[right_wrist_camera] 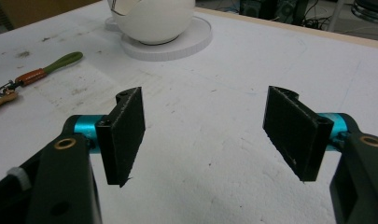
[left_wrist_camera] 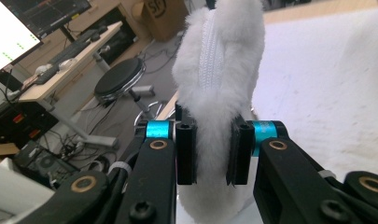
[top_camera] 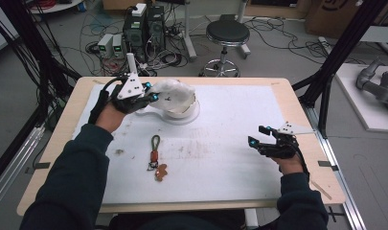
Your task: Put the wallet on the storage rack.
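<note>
White covering on the worktop (top_camera: 230,182) carries a round base (top_camera: 194,116) just under the left hand-held gripper (left_wrist_camera: 213,151), which pinches a fluffy white pouch (left_wrist_camera: 219,70) to lift it, while the right hand-held gripper (right_wrist_camera: 205,133) waits wide open and empty, a keychain (top_camera: 154,158) lying between them.

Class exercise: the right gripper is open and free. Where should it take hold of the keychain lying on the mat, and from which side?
Probably the green loop of the keychain. It is the far end, lying flat and clear of the clasp and charm. Bring the right gripper down from above, its open jaws straddling the narrow loop.
</note>
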